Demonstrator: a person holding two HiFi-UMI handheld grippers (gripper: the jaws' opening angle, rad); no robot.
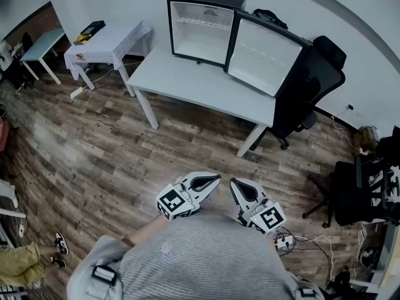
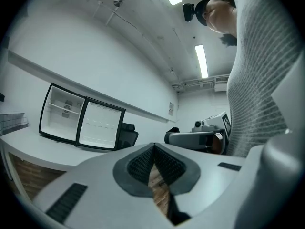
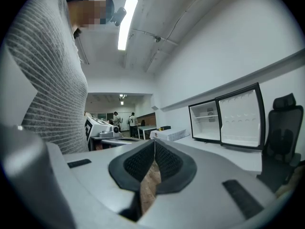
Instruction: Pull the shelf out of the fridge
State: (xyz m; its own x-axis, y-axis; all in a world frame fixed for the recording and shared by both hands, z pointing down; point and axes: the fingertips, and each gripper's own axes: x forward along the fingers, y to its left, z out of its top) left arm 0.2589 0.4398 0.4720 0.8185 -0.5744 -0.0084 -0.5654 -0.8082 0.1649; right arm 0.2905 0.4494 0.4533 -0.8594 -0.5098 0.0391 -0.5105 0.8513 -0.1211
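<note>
A small black fridge [image 1: 201, 27] stands on a white table [image 1: 187, 83] with its door [image 1: 265, 54] swung open to the right. A thin wire shelf [image 1: 203, 22] sits across the upper part of its white inside; it also shows in the left gripper view [image 2: 64, 107] and in the right gripper view [image 3: 207, 116]. My left gripper [image 1: 215, 181] and right gripper [image 1: 234, 185] are held side by side close to the person's body, far from the fridge. Both are shut with nothing between the pads [image 2: 153, 149] [image 3: 155, 144].
A black office chair [image 1: 312, 80] stands behind the open door, and another [image 1: 356, 189] at the right. A cloth-covered small table [image 1: 109, 42] and a teal table [image 1: 44, 45] are at the left. Wood floor lies between me and the fridge table. A power strip [image 1: 284, 241] lies near the person's feet.
</note>
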